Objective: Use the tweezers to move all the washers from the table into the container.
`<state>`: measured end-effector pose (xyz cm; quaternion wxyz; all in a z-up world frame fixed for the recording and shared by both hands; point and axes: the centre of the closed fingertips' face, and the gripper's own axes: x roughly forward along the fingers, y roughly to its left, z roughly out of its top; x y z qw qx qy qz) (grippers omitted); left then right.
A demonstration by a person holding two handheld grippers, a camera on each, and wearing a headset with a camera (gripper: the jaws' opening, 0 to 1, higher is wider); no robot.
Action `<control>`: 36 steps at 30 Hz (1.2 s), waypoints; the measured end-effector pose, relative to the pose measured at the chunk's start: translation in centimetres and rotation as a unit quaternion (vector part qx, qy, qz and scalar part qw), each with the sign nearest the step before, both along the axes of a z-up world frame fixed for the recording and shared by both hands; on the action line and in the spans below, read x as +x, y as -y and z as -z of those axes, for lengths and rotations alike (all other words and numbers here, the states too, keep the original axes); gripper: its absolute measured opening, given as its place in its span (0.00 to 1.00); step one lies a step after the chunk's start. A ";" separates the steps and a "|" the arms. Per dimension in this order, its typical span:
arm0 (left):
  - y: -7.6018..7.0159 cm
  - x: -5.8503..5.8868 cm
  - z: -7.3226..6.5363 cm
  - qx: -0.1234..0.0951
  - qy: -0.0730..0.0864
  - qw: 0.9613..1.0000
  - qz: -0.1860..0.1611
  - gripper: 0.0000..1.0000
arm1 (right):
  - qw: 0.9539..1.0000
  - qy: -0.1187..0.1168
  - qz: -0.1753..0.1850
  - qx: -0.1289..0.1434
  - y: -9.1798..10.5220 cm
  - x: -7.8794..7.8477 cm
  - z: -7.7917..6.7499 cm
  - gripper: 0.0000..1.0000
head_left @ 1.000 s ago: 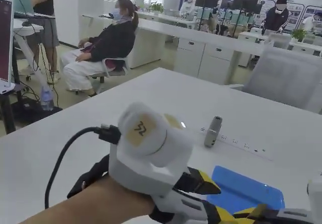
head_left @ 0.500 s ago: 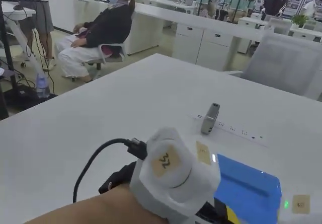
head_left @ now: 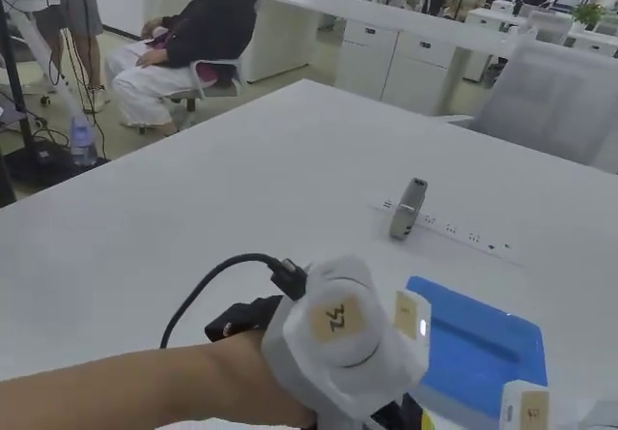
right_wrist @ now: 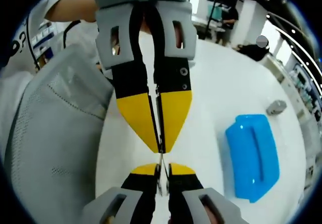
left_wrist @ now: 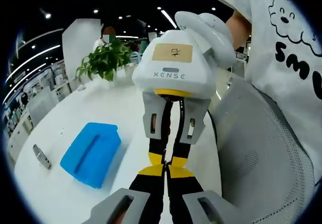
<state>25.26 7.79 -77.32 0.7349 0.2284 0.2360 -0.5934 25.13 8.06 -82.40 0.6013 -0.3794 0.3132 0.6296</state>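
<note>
My two grippers face each other, tip to tip, above the white table. In the right gripper view my right gripper is shut on a thin metal strip, the tweezers. The left gripper comes down from the top, shut, with its yellow tips against the right one's. I cannot tell whether it pinches the tweezers too. In the left gripper view my left gripper meets the right gripper. A blue lidded container lies on the table beside them.
A white power strip with a grey block on it lies beyond the container. A mesh-backed chair and the person's white shirt are close behind the grippers. People sit at desks farther back.
The head camera has tilted down. The left gripper has shifted a little right toward the blue container, and its jaws have dropped below the picture's bottom edge.
</note>
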 end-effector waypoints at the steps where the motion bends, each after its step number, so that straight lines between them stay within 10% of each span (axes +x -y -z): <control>1: -0.2 -0.1 0.3 0.009 0.001 1.000 0.000 0.00 | 1.000 -0.001 0.002 -0.001 0.1 0.0 0.1 0.04; 15: -2.6 0.3 8.6 0.091 -0.034 0.995 -0.019 0.00 | 0.999 -0.020 0.040 -0.002 -0.1 0.3 3.5 0.04; 27: -0.9 4.0 9.0 0.104 -0.004 0.995 -0.008 0.00 | 0.995 0.006 0.103 -0.003 2.8 3.1 4.1 0.18; 33: -0.9 5.5 8.9 0.111 0.003 0.994 -0.008 0.00 | 0.984 -0.004 0.174 0.038 3.2 4.4 3.0 0.24; 36: -1.5 5.8 8.8 0.115 -0.017 0.993 -0.035 0.06 | 0.970 -0.014 0.228 0.085 3.5 4.7 1.0 0.31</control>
